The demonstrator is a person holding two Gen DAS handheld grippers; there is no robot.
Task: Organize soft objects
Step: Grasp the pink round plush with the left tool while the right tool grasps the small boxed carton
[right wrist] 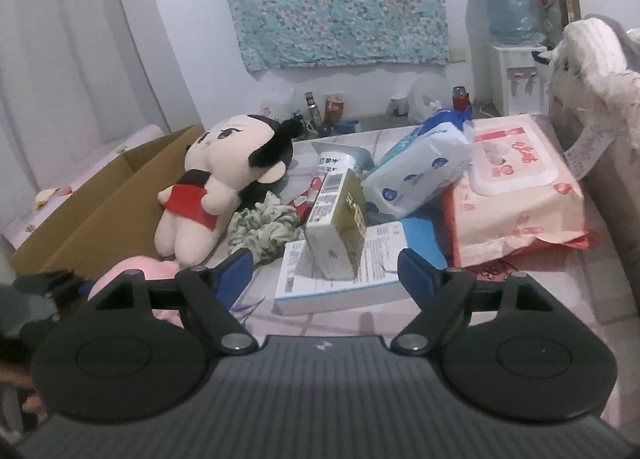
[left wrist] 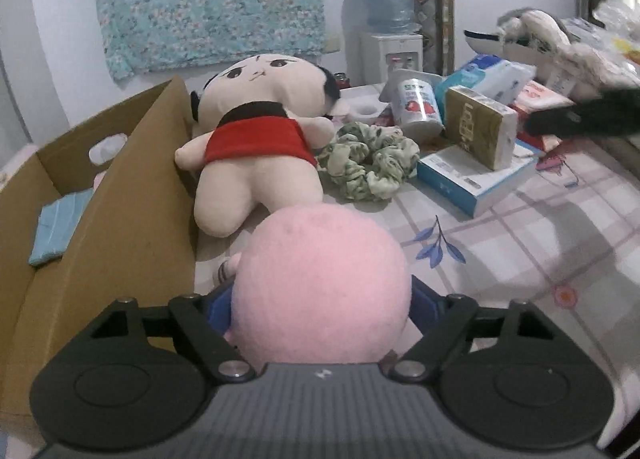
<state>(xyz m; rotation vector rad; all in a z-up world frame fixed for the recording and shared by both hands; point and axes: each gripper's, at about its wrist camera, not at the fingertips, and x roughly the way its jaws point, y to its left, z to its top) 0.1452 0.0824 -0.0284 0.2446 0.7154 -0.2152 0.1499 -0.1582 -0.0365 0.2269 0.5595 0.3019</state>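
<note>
Checked cloth covers the bench. Left gripper clamps a pink plush, just beside the box at nine o'clock, likely its destination. Right gripper hangs spread and empty. Doll leans on the box wall, scrunchie beside it.

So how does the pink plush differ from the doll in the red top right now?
The pink plush is clamped in the left gripper; the doll in the red top lies free, leaning on the cardboard box. The plush shows plain pink; the doll has a printed face and black hair. Both are soft toys outside the box.
</note>
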